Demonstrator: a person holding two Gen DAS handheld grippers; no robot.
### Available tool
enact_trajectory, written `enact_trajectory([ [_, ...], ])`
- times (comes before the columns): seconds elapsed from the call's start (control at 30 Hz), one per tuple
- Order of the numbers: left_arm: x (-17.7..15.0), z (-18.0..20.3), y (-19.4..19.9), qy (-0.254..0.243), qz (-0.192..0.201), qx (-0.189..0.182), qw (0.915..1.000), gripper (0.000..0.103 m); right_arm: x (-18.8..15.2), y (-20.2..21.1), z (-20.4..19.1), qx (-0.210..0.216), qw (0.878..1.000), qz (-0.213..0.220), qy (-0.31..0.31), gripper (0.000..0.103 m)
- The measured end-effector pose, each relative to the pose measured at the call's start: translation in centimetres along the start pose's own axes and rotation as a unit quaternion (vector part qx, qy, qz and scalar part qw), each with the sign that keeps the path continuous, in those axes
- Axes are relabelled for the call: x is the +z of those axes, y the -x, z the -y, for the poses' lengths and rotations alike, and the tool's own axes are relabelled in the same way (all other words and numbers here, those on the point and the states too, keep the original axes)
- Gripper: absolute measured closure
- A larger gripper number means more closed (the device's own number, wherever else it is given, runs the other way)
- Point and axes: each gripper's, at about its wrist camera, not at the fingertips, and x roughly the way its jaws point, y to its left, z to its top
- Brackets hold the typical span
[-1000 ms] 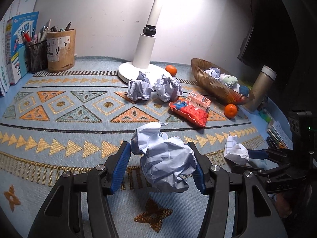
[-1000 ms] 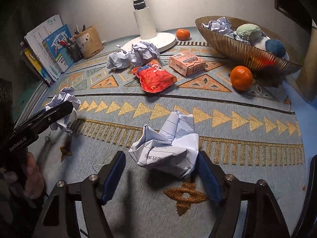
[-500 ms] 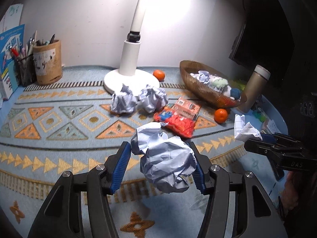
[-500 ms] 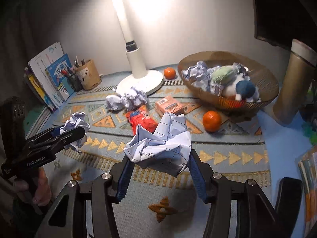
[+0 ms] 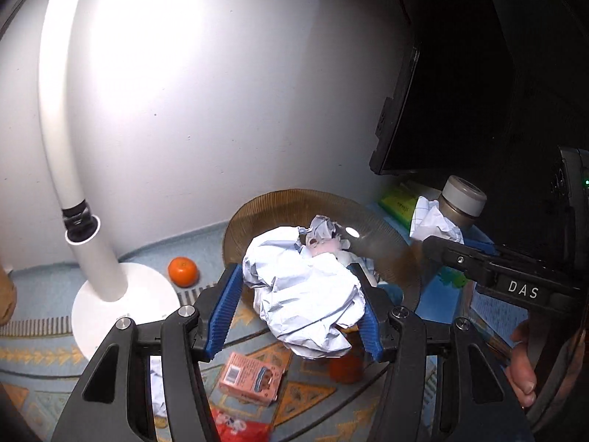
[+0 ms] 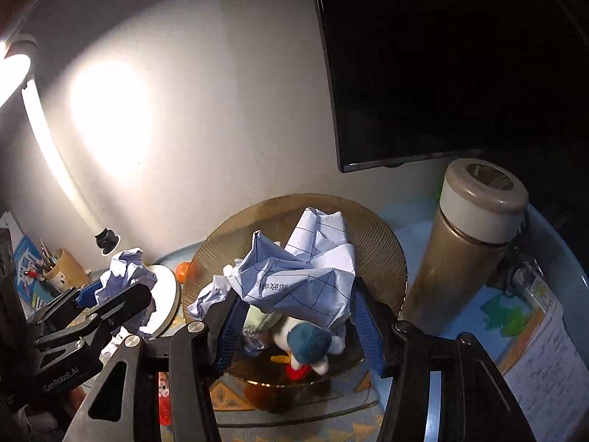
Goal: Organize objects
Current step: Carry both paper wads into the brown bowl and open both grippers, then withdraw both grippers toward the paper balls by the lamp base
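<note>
Blue ribbed pads of the left gripper [image 5: 300, 305] press in on both sides of a crumpled pale paper ball [image 5: 305, 294], which fills the gap between them, so the jaws are closed onto it. A second ago this ball hung low over the patterned mat; now it is raised and carried to the far right, in front of the brown ribbed bowl [image 5: 383, 235], whose rim shows just behind it. The right gripper [image 6: 294, 320] likewise clamps a crumpled sheet of lined paper [image 6: 305, 276] between its blue pads, closed on it. That sheet was at mat level a second ago; now it sits above the same bowl [image 6: 379, 235], over the paper and soft toys lying inside, among them a blue-and-white plush [image 6: 309, 342].

In the left wrist view the right gripper [image 5: 441, 246] comes in from the right with its paper near the tan flask [image 5: 462, 199]. In the right wrist view the left gripper [image 6: 114, 287] sits at the left with its ball in front of the white lamp base [image 6: 165, 294].

Below the left gripper lie a pink box [image 5: 250, 379] and a red packet [image 5: 239, 427] on the mat [image 5: 44, 353]. One orange [image 5: 183, 272] rests just right of the lamp base, near the bowl. The dark monitor [image 6: 441, 66] hangs at the far right.
</note>
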Motion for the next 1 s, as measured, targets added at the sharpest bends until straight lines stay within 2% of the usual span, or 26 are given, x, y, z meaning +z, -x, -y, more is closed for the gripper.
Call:
enact_trajectory([
  [0.07,1.0,0.2,-1.8,0.004,-0.001,-0.009,1.0,0.048,1.0,-1.0,0.1,-0.012,1.0,0.003,-0.002,0.048],
  [0.1,1.3,0.3,-2.6,0.004,0.001,-0.014,0.9999,0.042,1.4,-1.6,0.2,-0.021,1.0,0.003,-0.003,0.036],
  [0.17,1.8,0.5,-3.8,0.009,0.009,-0.012,0.9998,0.019,1.8,-2.8,0.4,-0.028,1.0,-0.003,0.001,0.029],
  [0.2,1.8,0.5,-4.2,0.015,0.013,-0.006,0.9998,0.003,1.8,-3.3,0.6,-0.033,0.999,-0.009,0.002,0.029],
  [0.23,1.7,0.3,-4.3,0.022,0.019,-0.005,0.9996,0.001,1.7,-3.6,0.9,-0.033,0.999,-0.015,0.0,0.029],
  [0.33,1.2,-0.3,-4.4,0.043,0.004,-0.019,0.9989,0.001,0.9,-3.5,1.4,-0.015,1.0,-0.023,-0.007,0.029],
  [0.47,0.3,-1.3,-2.2,0.059,0.011,-0.013,0.9981,0.001,-0.4,-1.6,0.9,-0.01,1.0,-0.021,0.001,0.029],
  [0.63,-0.5,-2.6,3.1,0.068,0.037,0.001,0.997,0.001,-2.0,2.3,-0.9,0.013,1.0,-0.005,0.021,0.029],
  [0.73,-1.6,-3.2,7.4,0.073,0.057,0.015,0.9956,0.001,-3.4,4.8,-2.3,0.045,0.998,-0.001,0.035,0.029],
  [0.87,-5.2,-4.6,12.8,0.087,0.09,0.071,0.9896,0.001,-7.0,5.6,-4.3,0.081,0.995,-0.006,0.056,0.028],
  [1.0,-10.4,-7.5,14.7,0.114,0.072,0.146,0.9801,0.001,-12.0,3.1,-5.9,0.085,0.993,-0.038,0.076,0.027],
])
